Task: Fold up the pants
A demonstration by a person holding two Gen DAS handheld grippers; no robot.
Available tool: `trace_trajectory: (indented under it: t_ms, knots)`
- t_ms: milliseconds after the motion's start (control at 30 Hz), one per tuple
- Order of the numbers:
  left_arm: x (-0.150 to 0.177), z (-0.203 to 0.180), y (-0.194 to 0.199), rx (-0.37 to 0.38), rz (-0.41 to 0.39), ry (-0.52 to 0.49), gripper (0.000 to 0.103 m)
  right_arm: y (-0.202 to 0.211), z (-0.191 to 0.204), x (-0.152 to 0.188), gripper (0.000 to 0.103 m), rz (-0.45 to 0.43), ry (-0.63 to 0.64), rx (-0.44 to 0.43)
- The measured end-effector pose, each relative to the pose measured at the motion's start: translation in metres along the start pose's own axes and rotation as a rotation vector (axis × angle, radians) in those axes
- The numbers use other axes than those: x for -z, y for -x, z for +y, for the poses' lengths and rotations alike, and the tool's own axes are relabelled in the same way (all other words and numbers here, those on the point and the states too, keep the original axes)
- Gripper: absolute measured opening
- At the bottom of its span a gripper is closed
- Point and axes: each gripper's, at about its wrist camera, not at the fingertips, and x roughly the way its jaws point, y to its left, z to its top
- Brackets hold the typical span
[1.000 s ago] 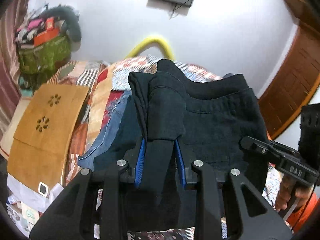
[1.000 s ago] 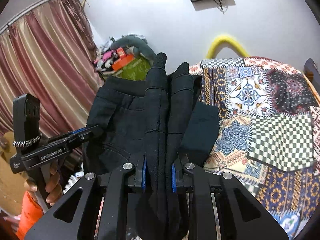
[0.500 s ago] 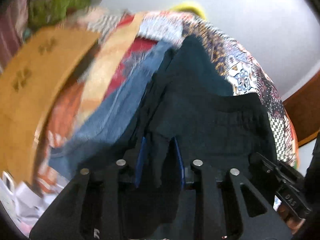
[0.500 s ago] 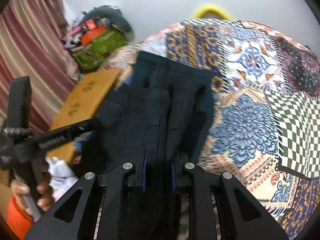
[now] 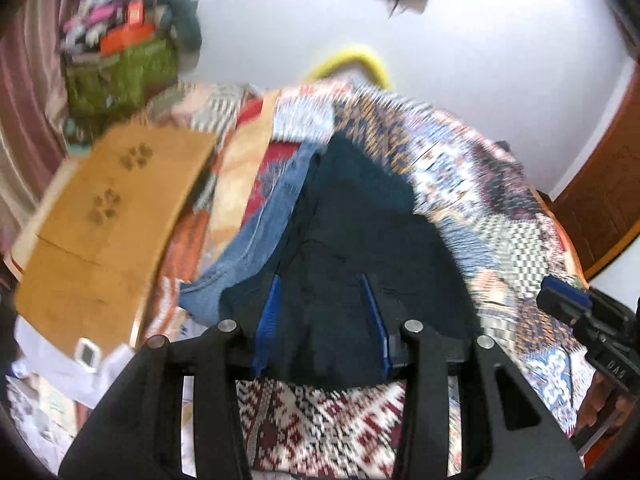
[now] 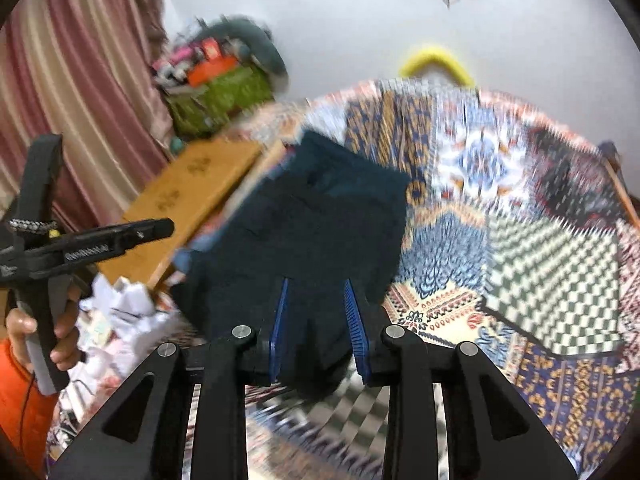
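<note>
The dark navy fabric pants (image 5: 360, 248) lie folded on the multicoloured patchwork bedspread (image 5: 500, 208), directly ahead of both grippers. In the left wrist view, the left gripper (image 5: 320, 328) has its blue-padded fingers (image 5: 267, 320) spread wide, with the near edge of the pants lying between them; no grip on the cloth is evident. In the right wrist view, the right gripper (image 6: 318, 320) is likewise parted, its blue pads (image 6: 354, 316) standing apart on either side of the near edge of the pants, not clamped. Both views are motion-blurred, so contact between pads and cloth cannot be confirmed.

Just left of the pants, ahead of the left gripper, lies a blue denim garment (image 5: 256, 248). Further left sits a flat brown cardboard box (image 5: 108, 216). A green bag piled with clutter (image 5: 120, 68) stands far ahead to the left, against the white wall.
</note>
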Motion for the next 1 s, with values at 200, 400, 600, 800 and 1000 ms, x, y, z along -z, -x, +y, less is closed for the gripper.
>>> trace_trajectory:
  t_ms: [200,400,600,800,1000]
  knots:
    - [0.014,-0.033,0.119,0.032,-0.172,-0.085,0.041,0.107,0.039,0.0,0.027,-0.178,0.055,-0.045]
    - [0.058,-0.069,0.231,0.012,-0.36,-0.184,0.041,0.205,0.08,0.017,0.027,-0.364,0.114,-0.074]
    - [0.122,-0.102,0.313,-0.042,-0.531,-0.263,0.042,0.276,0.119,0.061,0.027,-0.511,0.192,-0.054]
    - [0.17,-0.112,0.354,-0.017,-0.622,-0.23,0.069,0.308,0.148,0.103,0.038,-0.576,0.218,-0.031]
    - [0.192,-0.114,0.37,-0.044,-0.677,-0.2,0.103,0.312,0.147,0.116,0.086,-0.618,0.16,0.013]
